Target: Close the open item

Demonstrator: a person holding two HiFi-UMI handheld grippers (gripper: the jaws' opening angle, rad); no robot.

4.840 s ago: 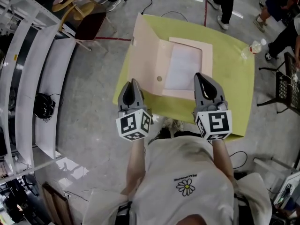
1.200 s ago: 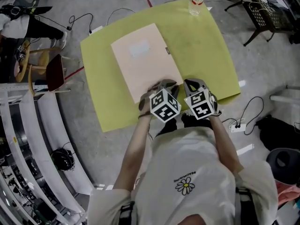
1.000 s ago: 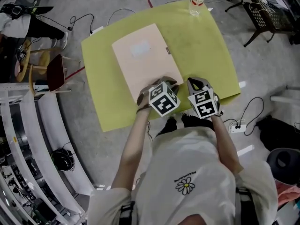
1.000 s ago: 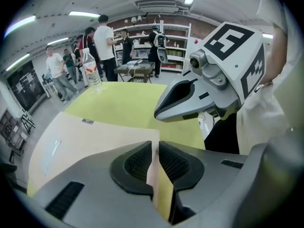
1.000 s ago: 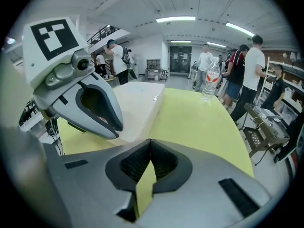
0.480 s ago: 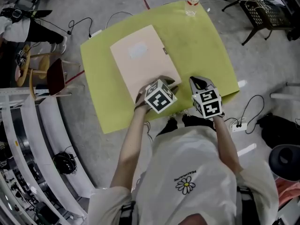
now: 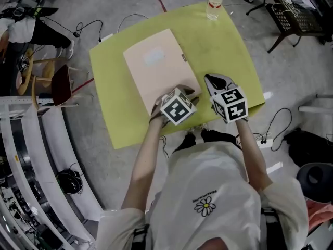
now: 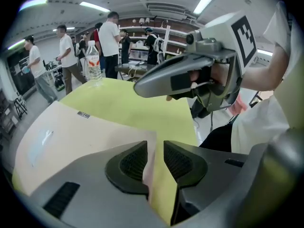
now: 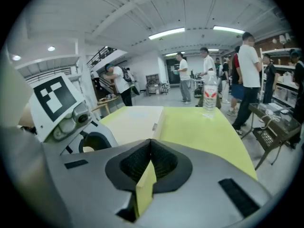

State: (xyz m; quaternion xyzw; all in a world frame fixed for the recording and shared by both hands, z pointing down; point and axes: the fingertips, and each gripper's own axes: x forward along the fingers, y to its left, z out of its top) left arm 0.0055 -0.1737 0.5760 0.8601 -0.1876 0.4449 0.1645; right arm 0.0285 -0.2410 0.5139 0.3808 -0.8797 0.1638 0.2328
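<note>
A pale pink folder lies shut and flat on a yellow-green worktop, seen from above. It fills the middle-left of the worktop, and one short side reaches almost to the near edge. A small dark tag sits on the folder's right edge. A clear bottle stands upright at the far right corner of the worktop, well apart from the folder.

The person, in a white shirt, holds both tools at the near edge. The left hand-held gripper points steeply down at the folder's near right corner. Its jaws have just been opening and now stand apart. The folder's edge shows in the gap between them, and the pads do not press on it.

The right hand-held gripper is raised above the near edge of the worktop, just right of the folder and not touching it. Its jaws are closed tip to tip, with nothing between them.

In both gripper views, several people stand on the floor beyond the far side of the worktop.
</note>
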